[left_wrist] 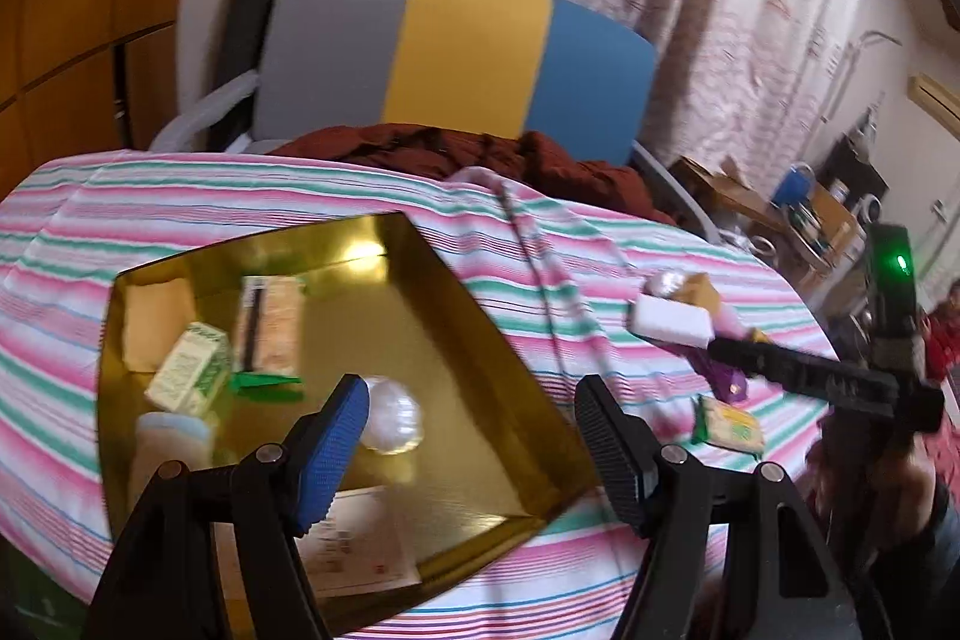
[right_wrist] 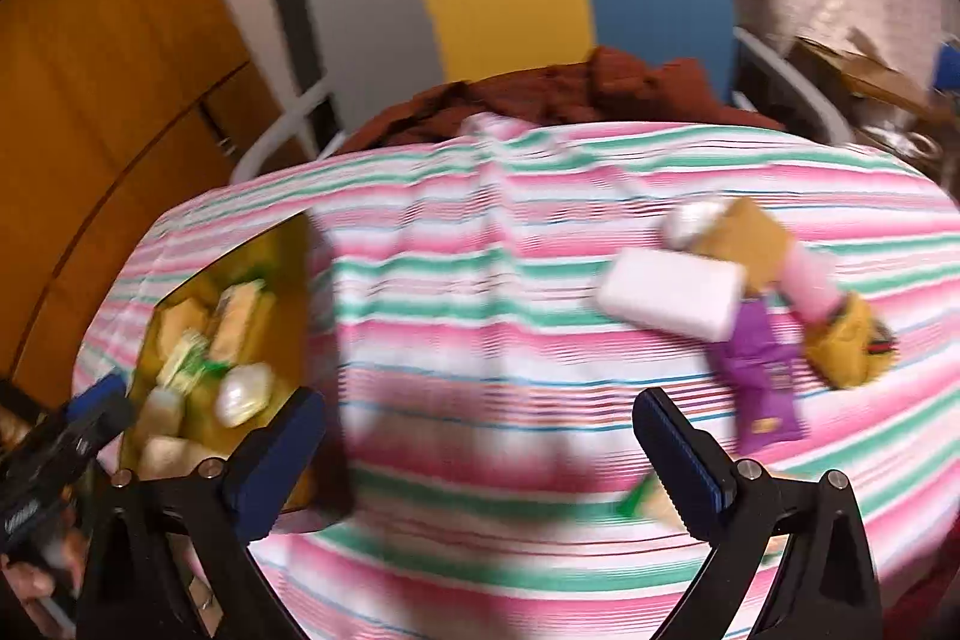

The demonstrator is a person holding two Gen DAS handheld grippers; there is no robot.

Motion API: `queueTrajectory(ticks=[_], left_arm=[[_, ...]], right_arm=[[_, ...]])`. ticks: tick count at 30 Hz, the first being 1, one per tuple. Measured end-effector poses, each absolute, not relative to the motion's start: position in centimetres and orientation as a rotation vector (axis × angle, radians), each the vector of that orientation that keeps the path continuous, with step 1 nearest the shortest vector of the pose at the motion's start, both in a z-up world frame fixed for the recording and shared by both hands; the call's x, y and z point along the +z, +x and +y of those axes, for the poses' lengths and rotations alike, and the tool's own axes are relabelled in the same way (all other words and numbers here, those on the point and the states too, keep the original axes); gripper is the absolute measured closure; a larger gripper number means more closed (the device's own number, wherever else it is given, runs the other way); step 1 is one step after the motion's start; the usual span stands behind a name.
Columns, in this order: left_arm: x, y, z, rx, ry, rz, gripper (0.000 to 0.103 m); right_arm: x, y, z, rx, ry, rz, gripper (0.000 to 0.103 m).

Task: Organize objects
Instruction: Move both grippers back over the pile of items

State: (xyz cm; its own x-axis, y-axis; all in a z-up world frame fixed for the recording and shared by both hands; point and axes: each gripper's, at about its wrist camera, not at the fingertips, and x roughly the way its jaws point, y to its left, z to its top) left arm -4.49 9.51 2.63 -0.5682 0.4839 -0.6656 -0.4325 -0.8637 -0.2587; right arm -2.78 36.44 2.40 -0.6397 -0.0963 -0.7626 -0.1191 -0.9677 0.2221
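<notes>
Box: gold tray (left_wrist: 480, 340) on striped cloth (left_wrist: 300, 196), holding a green-white carton (left_wrist: 191, 370), a wrapped round item (left_wrist: 393, 415) and other packets.
Left gripper (left_wrist: 471, 430): fingers apart, empty, above the tray's near edge.
Right gripper (right_wrist: 480, 460): fingers apart, empty, over the cloth.
Loose items: white block (right_wrist: 672, 295), purple packet (right_wrist: 762, 376), green-edged snack (left_wrist: 729, 421), all outside the tray, to its right.

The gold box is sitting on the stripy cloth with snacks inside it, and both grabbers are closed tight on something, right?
Not quite. The gold box does sit on the stripy cloth with packets inside, but both grabbers are open and hold nothing. The left wrist view shows the left gripper spread wide; the right wrist view shows the right gripper the same.
</notes>
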Motion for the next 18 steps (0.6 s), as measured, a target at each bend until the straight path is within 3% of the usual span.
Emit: queueTrajectory(ticks=[7,18], left_arm=[[2.7,-3.4,13.7,2.299,-1.042,0.013,0.031],[2.5,-2.8,20.6,2.215,-1.008,0.231,0.021]], right_arm=[[2.7,-2.2,45.0,2.639,-1.275,0.45,0.0],[-2.6,0.1,55.8,2.355,-1.201,0.934,0.0]])
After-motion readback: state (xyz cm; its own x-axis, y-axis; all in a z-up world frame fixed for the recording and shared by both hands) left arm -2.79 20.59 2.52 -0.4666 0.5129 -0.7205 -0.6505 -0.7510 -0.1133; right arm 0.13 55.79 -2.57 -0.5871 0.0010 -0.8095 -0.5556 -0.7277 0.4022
